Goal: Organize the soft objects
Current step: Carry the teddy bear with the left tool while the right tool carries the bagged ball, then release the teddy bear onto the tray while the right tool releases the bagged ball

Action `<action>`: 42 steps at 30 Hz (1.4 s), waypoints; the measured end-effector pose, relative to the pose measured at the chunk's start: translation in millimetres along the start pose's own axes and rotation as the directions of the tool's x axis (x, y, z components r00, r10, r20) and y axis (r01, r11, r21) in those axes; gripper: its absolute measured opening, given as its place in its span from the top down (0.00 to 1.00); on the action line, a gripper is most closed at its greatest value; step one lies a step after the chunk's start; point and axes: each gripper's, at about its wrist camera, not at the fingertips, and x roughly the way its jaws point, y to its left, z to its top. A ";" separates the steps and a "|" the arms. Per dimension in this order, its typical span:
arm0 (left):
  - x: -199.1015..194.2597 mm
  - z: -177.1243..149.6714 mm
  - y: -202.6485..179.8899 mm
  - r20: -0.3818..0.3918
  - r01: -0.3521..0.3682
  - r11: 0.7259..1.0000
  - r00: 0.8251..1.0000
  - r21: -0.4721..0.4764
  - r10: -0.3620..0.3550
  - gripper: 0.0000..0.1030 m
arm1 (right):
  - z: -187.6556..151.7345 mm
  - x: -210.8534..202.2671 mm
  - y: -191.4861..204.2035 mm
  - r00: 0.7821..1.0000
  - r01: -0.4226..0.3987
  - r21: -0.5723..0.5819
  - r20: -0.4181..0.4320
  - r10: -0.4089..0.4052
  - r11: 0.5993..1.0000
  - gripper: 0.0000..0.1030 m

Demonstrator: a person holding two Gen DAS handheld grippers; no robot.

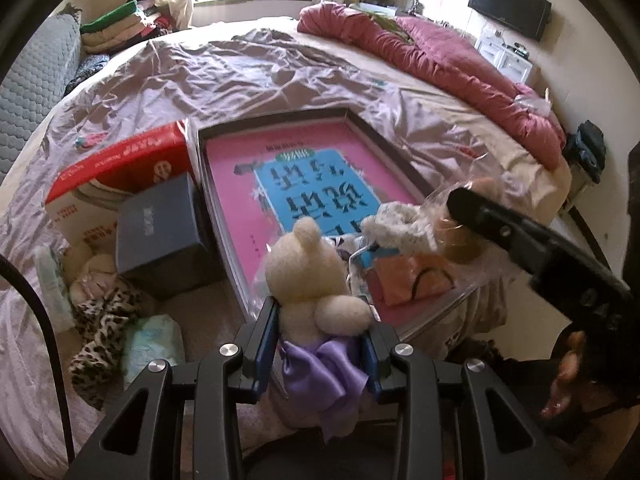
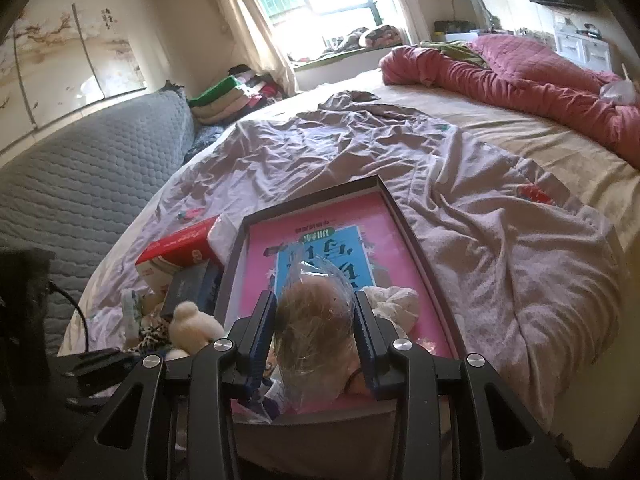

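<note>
Cream teddy bear (image 1: 308,272) clamped in left fingers (image 1: 267,344), bagged toy (image 2: 316,320) clamped in right fingers (image 2: 262,332), box lettering unreadable.

Cream teddy bear (image 1: 308,268) wears a lilac bow; pink-and-blue tray (image 1: 236,168); leopard-print cloth (image 1: 104,320).

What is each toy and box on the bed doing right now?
Cream teddy: upright, pinched in the left tongs.
Bagged brown plush: pinched in the right tongs.
Shallow box: open, pink-lined.
Grey box: closed.
Leopard cloth: crumpled.
Red quilt: bunched up.
</note>
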 end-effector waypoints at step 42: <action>45.5 12.8 25.3 -0.043 0.038 0.998 0.998 -0.059 -0.040 0.64 | -25.4 65.9 -4.7 0.995 -0.033 0.013 -0.094 0.034 0.999 0.57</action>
